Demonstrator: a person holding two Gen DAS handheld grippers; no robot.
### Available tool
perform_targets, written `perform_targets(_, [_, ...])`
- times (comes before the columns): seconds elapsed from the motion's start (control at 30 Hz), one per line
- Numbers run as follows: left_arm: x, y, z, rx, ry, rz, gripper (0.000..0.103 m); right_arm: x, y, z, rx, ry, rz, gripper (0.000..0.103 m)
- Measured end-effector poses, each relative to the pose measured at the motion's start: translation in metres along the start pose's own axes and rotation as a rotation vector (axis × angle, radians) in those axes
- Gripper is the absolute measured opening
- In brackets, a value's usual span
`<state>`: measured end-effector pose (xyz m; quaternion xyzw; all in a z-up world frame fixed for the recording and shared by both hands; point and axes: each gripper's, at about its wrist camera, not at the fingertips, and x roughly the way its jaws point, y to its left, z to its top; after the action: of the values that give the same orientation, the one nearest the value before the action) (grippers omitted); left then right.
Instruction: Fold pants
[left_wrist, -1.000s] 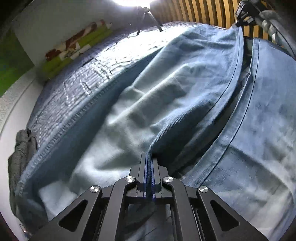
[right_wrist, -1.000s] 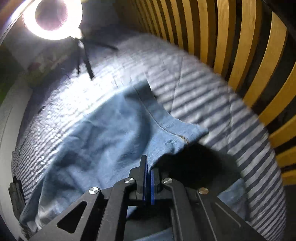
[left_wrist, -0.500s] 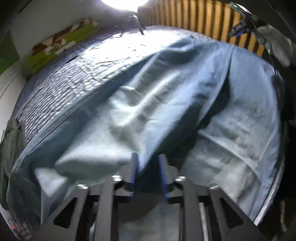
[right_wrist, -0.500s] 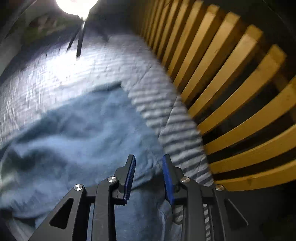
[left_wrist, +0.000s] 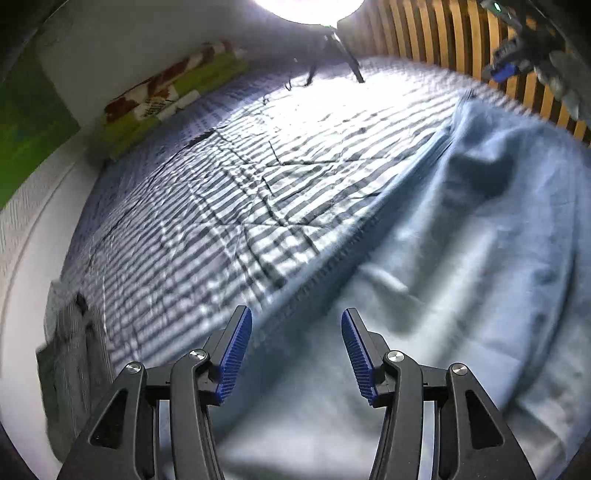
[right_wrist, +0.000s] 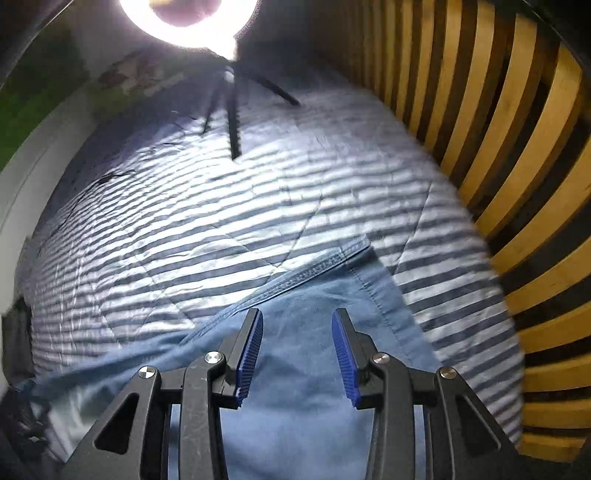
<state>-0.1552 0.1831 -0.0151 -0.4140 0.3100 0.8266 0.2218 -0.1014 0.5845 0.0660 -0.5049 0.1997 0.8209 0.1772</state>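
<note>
- L gripper: jaws opening, nothing pinched; pants are spread below and to the right of its fingers.
- R gripper: jaws opening, empty; pants lie under the fingers, hem corner just ahead.
- Long axis is judged to run between grippers.

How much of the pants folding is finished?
Done: the pants lie spread on the striped bed cover, with the light inside of the cloth showing, so one fold seems laid. In hand: nothing; the left gripper and right gripper are opening above the cloth, with nothing between their jaws. Left: the pants are still a wide, wrinkled sheet, so more folds probably remain.
</note>
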Motion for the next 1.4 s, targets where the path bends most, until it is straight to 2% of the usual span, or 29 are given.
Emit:
perform_targets(0.07, [0.014, -0.002, 0.011, 0.04, 0.012, 0.012, 0.068, 0.017, -0.01, 0.007, 0.081, 0.03, 0.02, 0.039])
perform_targets(0.1, [0.024, -0.002, 0.017, 0.053, 0.022, 0.004, 0.07, 0.026, -0.015, 0.011, 0.127, 0.047, 0.051, 0.039])
perform_targets(0.17, [0.043, -0.001, 0.026, 0.072, 0.054, -0.016, 0.071, 0.045, -0.023, 0.016, 0.19, 0.087, 0.094, 0.039])
perform_targets(0.23, [0.061, 0.0, 0.033, 0.098, 0.078, -0.001, 0.071, 0.067, -0.024, 0.024, 0.2, 0.134, 0.049, 0.039])
perform_targets(0.33, [0.075, 0.005, 0.039, 0.084, 0.083, -0.05, 0.071, 0.082, -0.027, 0.033, 0.203, 0.139, 0.039, 0.039])
perform_targets(0.4, [0.081, 0.004, 0.041, 0.084, 0.086, -0.089, 0.057, 0.089, -0.03, 0.041, 0.209, 0.145, 0.022, 0.041])
perform_targets(0.47, [0.084, -0.001, 0.043, 0.098, 0.091, -0.143, 0.02, 0.098, -0.032, 0.045, 0.226, 0.171, 0.015, 0.041])
perform_targets(0.5, [0.083, -0.008, 0.042, 0.126, 0.081, -0.159, 0.014, 0.098, -0.031, 0.047, 0.233, 0.164, 0.008, 0.041])
perform_targets(0.53, [0.083, -0.013, 0.042, 0.143, 0.068, -0.138, 0.007, 0.097, -0.029, 0.049, 0.23, 0.162, 0.0, 0.041])
perform_targets(0.57, [0.083, -0.017, 0.042, 0.152, 0.058, -0.12, 0.003, 0.097, -0.029, 0.049, 0.222, 0.163, -0.01, 0.031])
perform_targets(0.6, [0.081, -0.017, 0.042, 0.149, 0.053, -0.111, 0.002, 0.096, -0.027, 0.048, 0.213, 0.152, -0.036, 0.019])
perform_targets(0.63, [0.078, -0.015, 0.043, 0.133, 0.042, -0.111, 0.002, 0.092, -0.026, 0.047, 0.203, 0.137, -0.073, 0.0])
perform_targets(0.7, [0.07, -0.006, 0.045, 0.097, 0.014, -0.118, 0.002, 0.082, -0.025, 0.046, 0.203, 0.104, -0.014, 0.0])
perform_targets(0.83, [0.049, 0.019, 0.052, 0.023, -0.049, -0.123, 0.002, 0.047, -0.022, 0.061, 0.191, -0.03, -0.009, 0.0])
perform_targets(0.9, [0.049, 0.026, 0.054, 0.027, -0.052, -0.1, 0.002, 0.039, -0.02, 0.069, 0.168, -0.072, -0.043, 0.0])
perform_targets(0.97, [0.059, 0.027, 0.053, 0.018, -0.014, -0.1, 0.002, 0.042, -0.015, 0.072, 0.116, -0.079, -0.077, 0.001])
perform_targets(1.0, [0.072, 0.024, 0.051, 0.025, 0.042, -0.098, 0.002, 0.046, -0.014, 0.073, 0.084, -0.064, -0.1, 0.002])
perform_targets(1.03, [0.079, 0.02, 0.049, 0.04, 0.067, -0.103, 0.005, 0.049, -0.013, 0.071, 0.069, -0.05, -0.096, 0.015])
perform_targets(1.07, [0.084, 0.015, 0.047, 0.06, 0.079, -0.081, 0.005, 0.056, -0.017, 0.07, 0.045, -0.016, -0.066, 0.044])
perform_targets(1.1, [0.082, 0.012, 0.044, 0.064, 0.075, -0.064, 0.007, 0.062, -0.022, 0.066, 0.034, 0.006, -0.08, 0.057])
perform_targets(1.13, [0.082, 0.012, 0.044, 0.058, 0.077, -0.073, 0.021, 0.064, -0.028, 0.061, 0.026, -0.013, -0.128, 0.062])
perform_targets(1.17, [0.081, 0.013, 0.043, 0.049, 0.073, -0.076, 0.033, 0.063, -0.032, 0.059, 0.009, -0.023, -0.155, 0.062])
perform_targets(1.2, [0.079, 0.016, 0.043, 0.031, 0.067, -0.07, 0.037, 0.066, -0.042, 0.056, -0.012, -0.023, -0.177, 0.062])
perform_targets(1.27, [0.072, 0.02, 0.042, 0.009, 0.054, -0.062, 0.038, 0.072, -0.058, 0.052, 0.005, 0.004, -0.151, 0.063])
perform_targets(1.37, [0.053, 0.024, 0.035, -0.015, 0.023, -0.067, 0.038, 0.078, -0.08, 0.046, 0.052, 0.027, -0.03, 0.063])
perform_targets(1.4, [0.042, 0.024, 0.03, -0.015, 0.011, -0.064, 0.038, 0.079, -0.082, 0.043, 0.062, 0.022, 0.053, 0.063])
